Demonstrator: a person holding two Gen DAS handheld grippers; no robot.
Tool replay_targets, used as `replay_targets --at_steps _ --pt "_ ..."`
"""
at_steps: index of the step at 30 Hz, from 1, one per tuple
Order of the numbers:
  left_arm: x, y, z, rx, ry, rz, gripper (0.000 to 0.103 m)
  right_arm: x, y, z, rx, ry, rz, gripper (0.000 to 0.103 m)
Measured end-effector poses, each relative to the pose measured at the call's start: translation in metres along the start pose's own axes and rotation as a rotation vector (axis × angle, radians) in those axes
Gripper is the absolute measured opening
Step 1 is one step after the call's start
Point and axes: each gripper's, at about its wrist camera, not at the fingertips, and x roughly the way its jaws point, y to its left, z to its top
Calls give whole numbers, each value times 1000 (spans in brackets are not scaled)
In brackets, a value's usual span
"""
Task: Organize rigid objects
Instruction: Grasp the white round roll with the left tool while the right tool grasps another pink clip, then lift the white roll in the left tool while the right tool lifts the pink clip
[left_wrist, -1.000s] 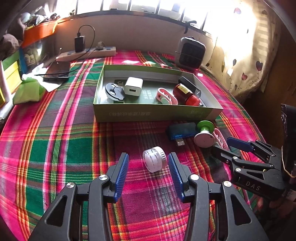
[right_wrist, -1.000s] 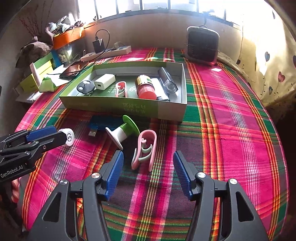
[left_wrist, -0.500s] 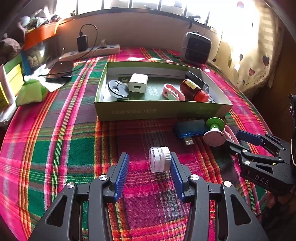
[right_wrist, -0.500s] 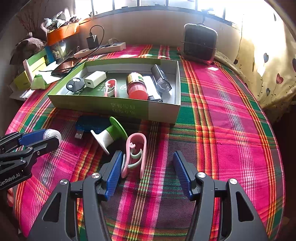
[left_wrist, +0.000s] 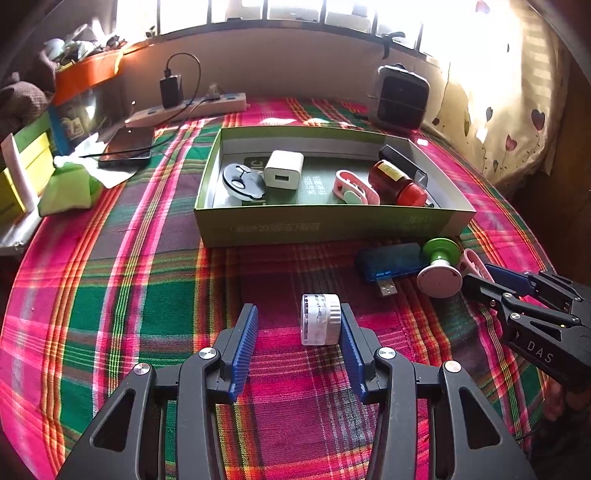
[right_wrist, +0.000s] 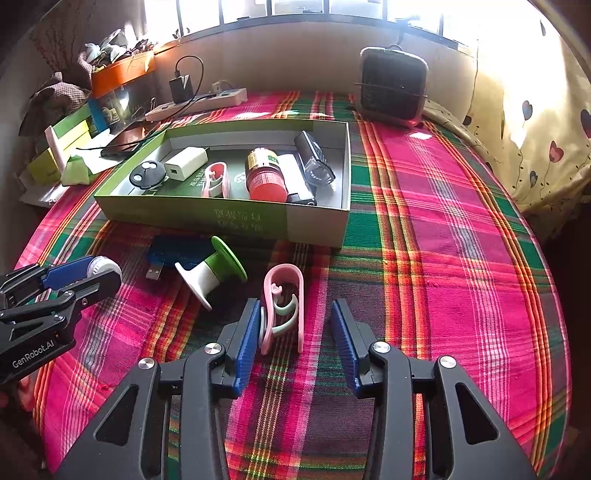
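- Looking along the left gripper (left_wrist: 297, 332): jaws closing, still apart, white round dial (left_wrist: 320, 319) lying on its side between them on the plaid cloth (left_wrist: 129, 295), touching the right-hand blue pad (left_wrist: 349, 345), clear of the left-hand one.
- Ahead, well apart: green cardboard box (left_wrist: 325, 229) holding a black key fob (left_wrist: 242, 181), white charger cube (left_wrist: 283, 170), pink clip, red-capped bottle (left_wrist: 399, 182).
- To the right, near the box's front wall: blue USB stick (left_wrist: 391, 260), green-and-white spool (left_wrist: 439, 269), then the right gripper (left_wrist: 495, 280).
- Looking along the right gripper (right_wrist: 295, 332): jaws closing, not yet clamped, pink cable clip (right_wrist: 284, 306) lying between them, against the left-hand pad (right_wrist: 249, 339), gap to the right-hand one.
- Just beyond, to the left: spool (right_wrist: 208, 271) on its side, USB stick (right_wrist: 177, 253) behind it, both before the box (right_wrist: 258, 221).
- Far left: left gripper (right_wrist: 88, 271) with the white dial (right_wrist: 101, 266) between its tips.
- Behind the box: black fan heater (right_wrist: 393, 86), power strip (right_wrist: 199, 103).
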Motion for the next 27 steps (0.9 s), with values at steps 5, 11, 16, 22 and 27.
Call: replay_targets --at_steps 5,11,16,22,27 --pt "1 2 0 -5 -3 8 32 -1 -1 0 6 -2 7 31" --pt "1 4 0 -11 -5 8 27 -1 -1 0 8 -4 17 25" --pt "0 5 0 -13 -5 5 23 -1 -1 0 8 -4 22 25" --pt "1 6 0 -17 -4 -9 18 -1 -1 0 10 -5 23 25" --pt "1 6 0 -18 -5 -13 18 -1 -2 -1 11 -5 24 25"
